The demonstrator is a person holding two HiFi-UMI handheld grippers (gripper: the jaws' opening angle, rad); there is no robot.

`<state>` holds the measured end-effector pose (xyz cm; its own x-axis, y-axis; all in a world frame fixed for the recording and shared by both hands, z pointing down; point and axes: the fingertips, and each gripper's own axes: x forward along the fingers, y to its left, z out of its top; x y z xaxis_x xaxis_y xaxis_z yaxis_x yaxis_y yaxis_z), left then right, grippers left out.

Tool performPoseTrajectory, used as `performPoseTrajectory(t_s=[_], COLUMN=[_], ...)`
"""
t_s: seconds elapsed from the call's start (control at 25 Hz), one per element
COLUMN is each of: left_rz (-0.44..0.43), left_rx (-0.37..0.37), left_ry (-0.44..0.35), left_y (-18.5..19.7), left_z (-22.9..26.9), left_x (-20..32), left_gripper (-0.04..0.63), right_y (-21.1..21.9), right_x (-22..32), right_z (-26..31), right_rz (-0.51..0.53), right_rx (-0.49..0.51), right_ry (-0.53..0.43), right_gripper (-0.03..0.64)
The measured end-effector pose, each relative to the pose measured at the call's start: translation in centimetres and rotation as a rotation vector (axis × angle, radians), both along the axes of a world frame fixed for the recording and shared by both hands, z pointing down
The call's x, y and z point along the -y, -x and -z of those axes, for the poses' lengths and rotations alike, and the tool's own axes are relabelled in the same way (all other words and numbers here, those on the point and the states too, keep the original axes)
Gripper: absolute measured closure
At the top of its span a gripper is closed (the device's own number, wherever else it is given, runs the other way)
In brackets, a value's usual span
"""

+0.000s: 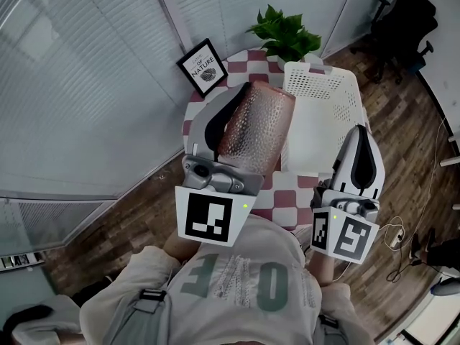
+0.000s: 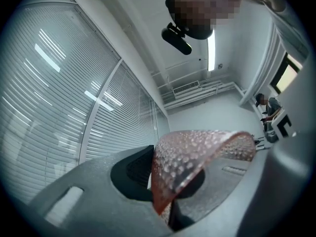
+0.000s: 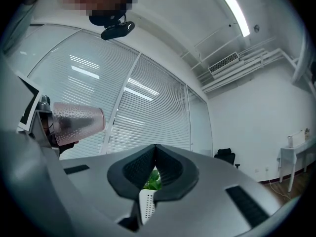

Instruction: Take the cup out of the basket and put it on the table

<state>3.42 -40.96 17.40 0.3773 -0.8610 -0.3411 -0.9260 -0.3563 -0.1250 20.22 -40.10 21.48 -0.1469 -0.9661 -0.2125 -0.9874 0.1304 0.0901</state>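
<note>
A pink dimpled cup [image 1: 255, 128] hangs tilted above the table's left side, its mouth towards the far end. My left gripper [image 1: 231, 100] is shut on the cup's wall. In the left gripper view the cup [image 2: 197, 154] curves over one jaw, with its rim pinched at the left gripper [image 2: 160, 191]. The right gripper view shows the same cup [image 3: 79, 122] at the left, held up in the air. My right gripper [image 1: 359, 131] hovers over the near right corner of the white basket [image 1: 323, 92], jaws shut with nothing in them; the right gripper [image 3: 154, 149] shows its tips touching.
The round table [image 1: 287, 196] has a red and white checked top. A potted plant [image 1: 284, 34] stands at its far edge and a framed print [image 1: 203, 67] at its far left. An office chair [image 1: 402, 20] stands far right on the wooden floor.
</note>
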Motion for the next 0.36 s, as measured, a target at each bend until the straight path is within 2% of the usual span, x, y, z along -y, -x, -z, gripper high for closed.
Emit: performPoseTrajectory(t_s=[0.16, 0.36], left_rz=[-0.014, 0.011], left_rx=[-0.005, 0.005], left_ry=[0.034, 0.08], left_y=[0.2, 1.1], left_z=[-1.2, -2.6], left_x=[0.3, 0.5], left_gripper=[0.569, 0.569], right_y=[0.6, 0.9], right_x=[0.0, -0.4], right_z=[-0.3, -0.8], right_rz=[0.036, 0.049], right_rx=[0.015, 0.017], right_ry=[-0.007, 0.001], right_gripper=[0.607, 0.607])
